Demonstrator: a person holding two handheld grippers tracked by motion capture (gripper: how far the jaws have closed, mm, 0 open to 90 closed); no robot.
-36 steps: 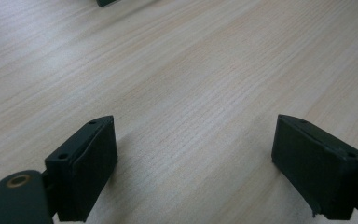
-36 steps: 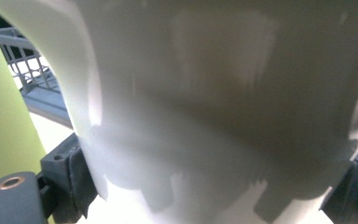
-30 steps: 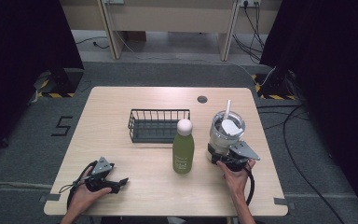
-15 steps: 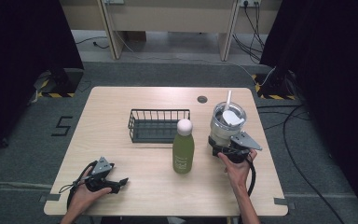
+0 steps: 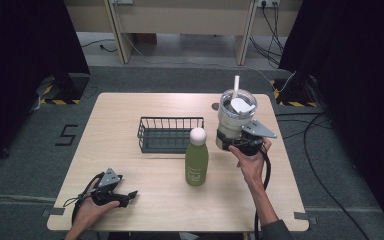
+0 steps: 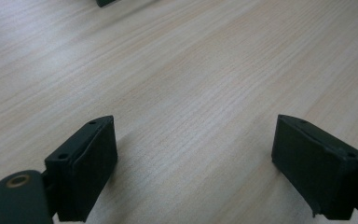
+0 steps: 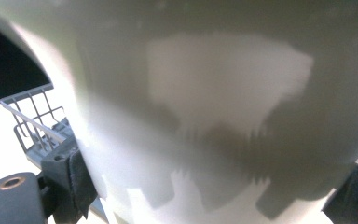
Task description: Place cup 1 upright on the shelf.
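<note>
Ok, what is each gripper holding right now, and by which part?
The right gripper clamps the white tumbler by its lower body, one of its jaws on each side. The left gripper holds nothing; its jaws stand open over bare table.

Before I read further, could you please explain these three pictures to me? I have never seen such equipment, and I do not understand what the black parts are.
A person sits at a wooden table and holds one hand tool in each hand. Each tool has two black fingers that close like tongs.

The high view looks down from above. The other two pictures come from small cameras riding on the tools.

On the table stand a black wire basket and a green bottle with a white cap.

The right gripper is closed around a pale tumbler with a lid and straw; its camera sees the tumbler very close.

The left gripper rests near the table's front edge, its fingers wide apart and holding nothing.
</note>
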